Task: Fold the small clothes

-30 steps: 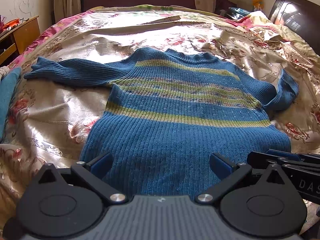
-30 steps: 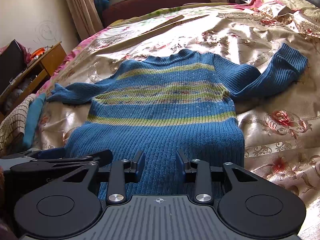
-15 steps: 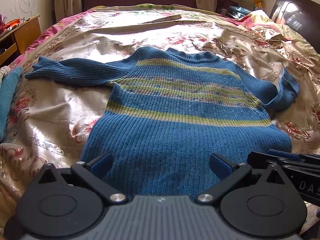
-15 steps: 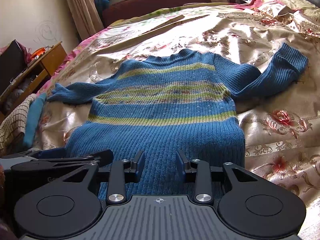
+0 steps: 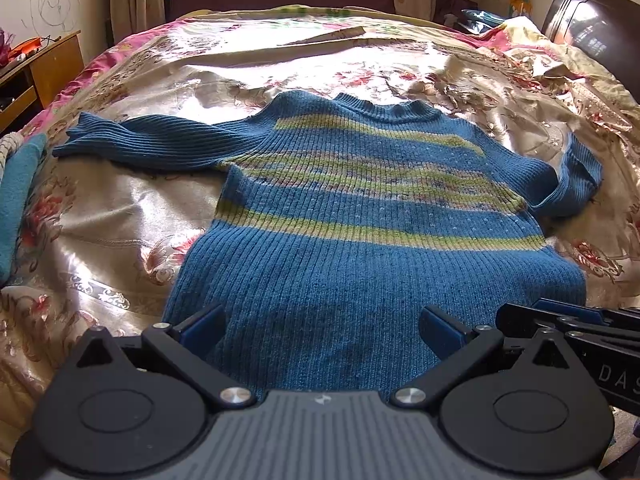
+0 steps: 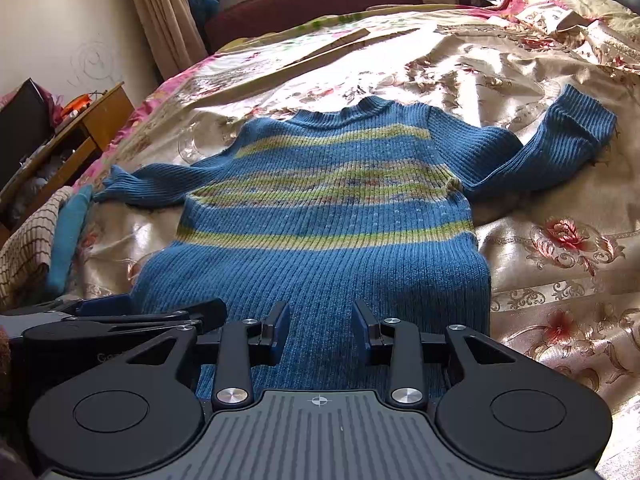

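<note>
A blue ribbed sweater with yellow-green stripes (image 5: 360,216) lies flat on the bed, neck away from me, hem nearest; it also shows in the right wrist view (image 6: 320,208). Its left sleeve (image 5: 152,144) stretches out sideways; its right sleeve (image 6: 560,140) bends up and outward. My left gripper (image 5: 322,326) is wide open just above the hem. My right gripper (image 6: 320,320) is open, with a narrower gap, over the hem. The two grippers sit side by side; the right one shows in the left wrist view (image 5: 568,328).
The sweater rests on a shiny gold floral bedspread (image 5: 120,216). Folded teal and checked cloths (image 6: 48,248) lie at the bed's left edge. A wooden side table (image 6: 80,124) stands left; a dark headboard (image 5: 592,28) is at the right.
</note>
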The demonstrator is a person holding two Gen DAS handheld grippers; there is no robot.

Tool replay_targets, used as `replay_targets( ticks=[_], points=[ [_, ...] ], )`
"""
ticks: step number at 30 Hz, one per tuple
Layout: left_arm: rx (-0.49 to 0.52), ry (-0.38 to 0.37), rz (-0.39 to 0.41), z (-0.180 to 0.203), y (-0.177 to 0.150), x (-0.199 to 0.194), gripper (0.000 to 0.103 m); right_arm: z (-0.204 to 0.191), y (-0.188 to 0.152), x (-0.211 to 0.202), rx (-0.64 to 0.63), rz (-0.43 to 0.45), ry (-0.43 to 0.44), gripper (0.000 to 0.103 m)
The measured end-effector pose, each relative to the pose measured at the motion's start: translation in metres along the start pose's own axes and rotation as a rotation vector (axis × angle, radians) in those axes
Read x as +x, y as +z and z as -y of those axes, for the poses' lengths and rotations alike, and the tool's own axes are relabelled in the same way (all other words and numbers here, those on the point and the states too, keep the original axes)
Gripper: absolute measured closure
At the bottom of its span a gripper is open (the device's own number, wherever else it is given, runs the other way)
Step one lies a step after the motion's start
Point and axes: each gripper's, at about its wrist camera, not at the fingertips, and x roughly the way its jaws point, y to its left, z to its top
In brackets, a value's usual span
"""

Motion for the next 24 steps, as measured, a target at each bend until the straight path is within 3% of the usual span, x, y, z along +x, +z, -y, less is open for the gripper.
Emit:
replay_targets(
  ticks=[24],
  points=[
    [0.041, 0.031, -0.02, 0.007, -0.002, -0.016, 0.0, -0.009, -0.002, -0.013, -0.036, -0.012, -0.007, 0.069]
  ],
)
